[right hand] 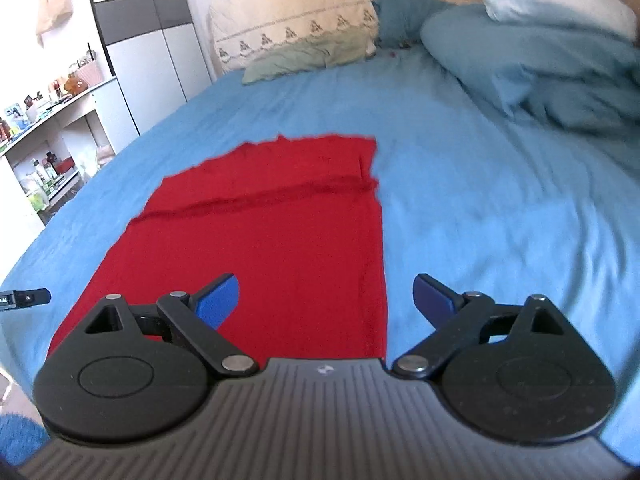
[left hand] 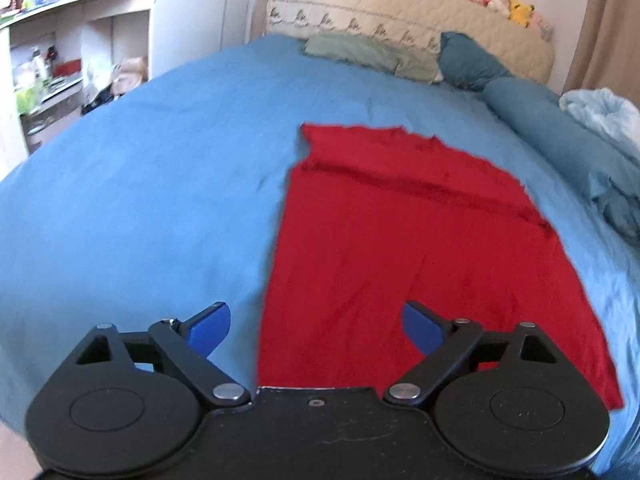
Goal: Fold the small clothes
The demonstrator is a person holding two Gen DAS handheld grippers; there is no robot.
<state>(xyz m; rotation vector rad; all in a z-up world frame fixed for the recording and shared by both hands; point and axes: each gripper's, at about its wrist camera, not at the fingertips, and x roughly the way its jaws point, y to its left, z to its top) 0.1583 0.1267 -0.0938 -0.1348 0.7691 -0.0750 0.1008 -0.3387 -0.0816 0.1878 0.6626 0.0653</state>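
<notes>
Red cloth (left hand: 408, 248) lies flat on the blue bed sheet (left hand: 140, 168) in the left wrist view, running from 6 o'clock up toward 1 o'clock, and the left gripper (left hand: 316, 330) hangs released over its near left edge, holding nothing. Seen from the right wrist, the red cloth (right hand: 272, 236) spreads from 7 o'clock toward 12 on the bed sheet (right hand: 500, 220), with the right gripper (right hand: 326, 300) spread wide and empty above its near right edge.

Bed: blue sheet (left hand: 160, 168), cream quilted headboard (left hand: 400, 4)
Left side: white shelves (left hand: 60, 60), cluttered
Wall: white wardrobe (right hand: 152, 40)
</notes>
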